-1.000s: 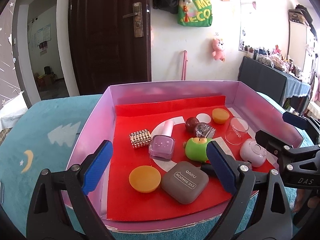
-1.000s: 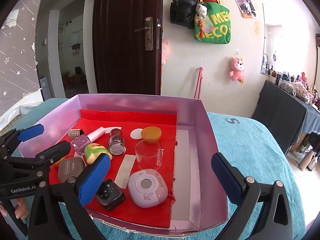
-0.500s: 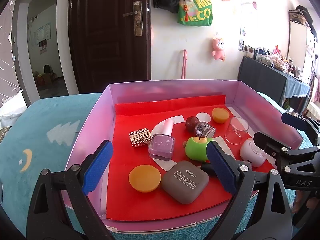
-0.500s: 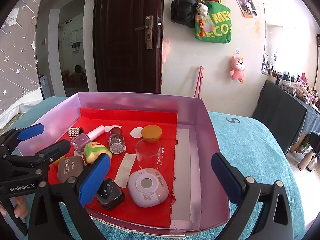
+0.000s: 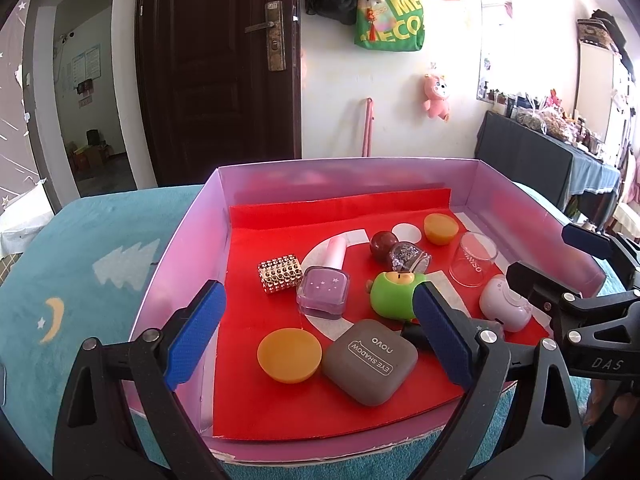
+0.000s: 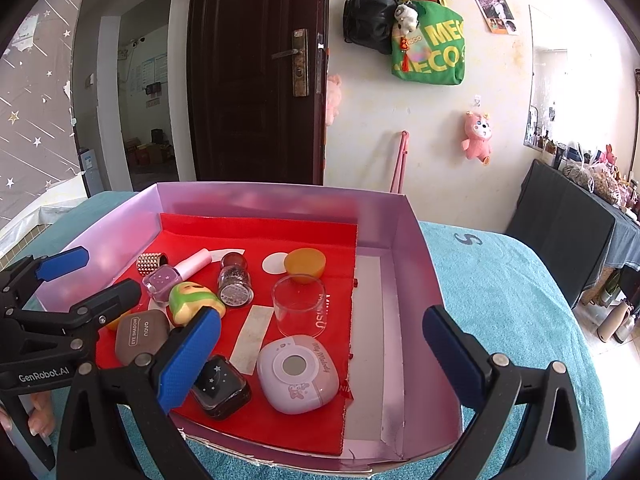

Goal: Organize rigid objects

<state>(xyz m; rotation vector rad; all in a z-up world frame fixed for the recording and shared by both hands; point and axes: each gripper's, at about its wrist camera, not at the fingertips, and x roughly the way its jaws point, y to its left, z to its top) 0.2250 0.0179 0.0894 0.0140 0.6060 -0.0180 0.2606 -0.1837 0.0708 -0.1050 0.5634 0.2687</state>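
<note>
A shallow pink box (image 5: 180, 236) with a red liner holds several small items: a grey eye-shadow case (image 5: 370, 366), an orange cap (image 5: 289, 354), a purple bottle (image 5: 323, 294), a green apple toy (image 5: 394, 294), a studded gold box (image 5: 280, 276), a clear cup (image 5: 474, 258) and a lilac compact (image 6: 298, 374). My left gripper (image 5: 318, 344) is open and empty above the box's near edge. My right gripper (image 6: 318, 354) is open and empty over the box's right half, beside a black star case (image 6: 220, 386).
The box (image 6: 416, 264) rests on a teal cloth (image 5: 80, 264) over the table. A second orange cap (image 6: 304, 264) and a glitter jar (image 6: 235, 282) sit farther back. A dark door and a wall with hanging bags are behind.
Both grippers stay open; the views have barely shifted, a slight drift toward the box.
</note>
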